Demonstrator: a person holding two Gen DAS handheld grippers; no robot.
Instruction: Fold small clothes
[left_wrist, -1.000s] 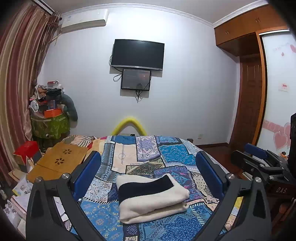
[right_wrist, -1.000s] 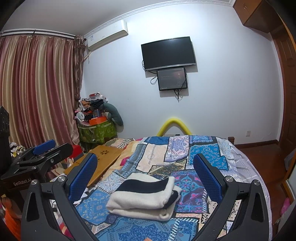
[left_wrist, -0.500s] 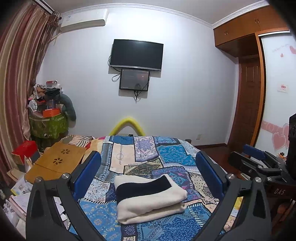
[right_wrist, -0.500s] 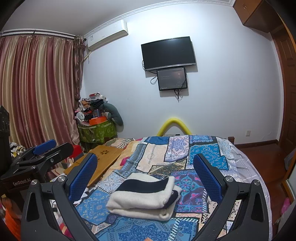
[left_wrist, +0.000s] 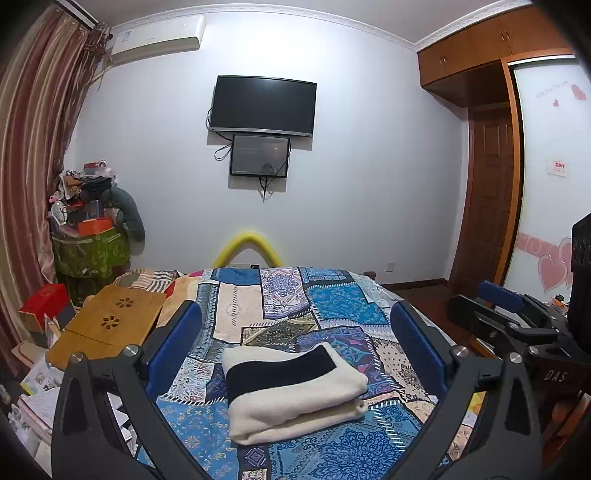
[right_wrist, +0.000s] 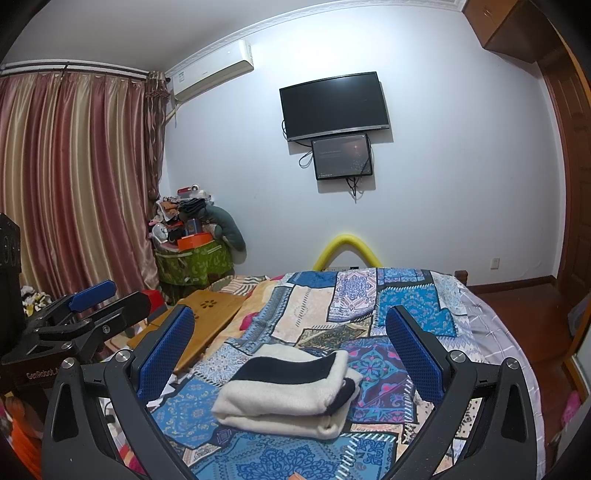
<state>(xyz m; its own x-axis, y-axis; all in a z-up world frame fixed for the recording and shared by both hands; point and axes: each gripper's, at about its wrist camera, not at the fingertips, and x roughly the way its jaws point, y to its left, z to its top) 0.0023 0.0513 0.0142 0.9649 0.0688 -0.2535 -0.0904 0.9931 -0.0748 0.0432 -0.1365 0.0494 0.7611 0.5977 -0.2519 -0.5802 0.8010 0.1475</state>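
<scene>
A folded cream garment with a black stripe (left_wrist: 291, 391) lies on the patchwork bedspread (left_wrist: 343, 299). It also shows in the right wrist view (right_wrist: 291, 391) on the same bedspread (right_wrist: 410, 302). My left gripper (left_wrist: 295, 328) is open and empty, held above and short of the garment. My right gripper (right_wrist: 290, 325) is open and empty, also above it. The right gripper shows at the right edge of the left wrist view (left_wrist: 509, 314), and the left gripper at the left edge of the right wrist view (right_wrist: 85, 314).
A wooden lap table (left_wrist: 110, 321) lies on the bed's left side. A green bin heaped with clutter (left_wrist: 88, 240) stands in the left corner by the curtains (right_wrist: 74, 177). A yellow foam tube (left_wrist: 247, 247) arches behind the bed. A wooden door (left_wrist: 491, 199) is on the right.
The left wrist view has drifted slightly, so the garment sits a little more to the left in it. The right wrist view is the same. The garment has not moved.
</scene>
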